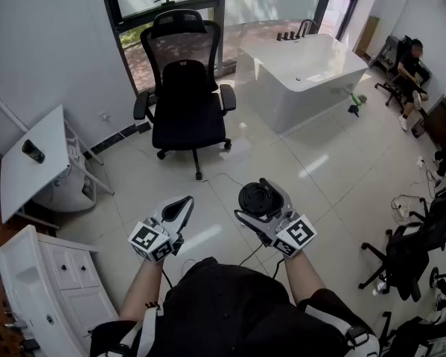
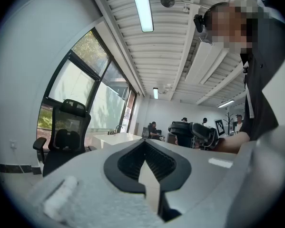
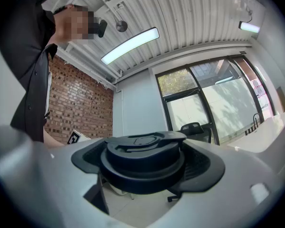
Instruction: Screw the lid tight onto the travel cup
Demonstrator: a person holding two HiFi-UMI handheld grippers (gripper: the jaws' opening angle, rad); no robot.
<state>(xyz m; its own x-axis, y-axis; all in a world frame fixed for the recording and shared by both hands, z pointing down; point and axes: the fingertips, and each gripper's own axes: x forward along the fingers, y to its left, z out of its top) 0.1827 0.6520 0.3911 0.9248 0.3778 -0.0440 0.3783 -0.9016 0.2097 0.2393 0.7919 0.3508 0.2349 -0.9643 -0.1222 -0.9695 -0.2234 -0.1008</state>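
Now right tool (image 1: 264, 204) clamped wide on black lid (image 3: 142, 158); left tool (image 1: 181, 207) closed, empty.

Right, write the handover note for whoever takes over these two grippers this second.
Left gripper: jaws shut, nothing between them.
Right gripper: shut on the black lid, held about level in front of the person, over the floor.
Cup: not in any view; no table or stand within reach shows either.
Done: the lid is in hand.
Left: find the cup, steady it, probably with the left gripper, set the lid on and screw it tight.
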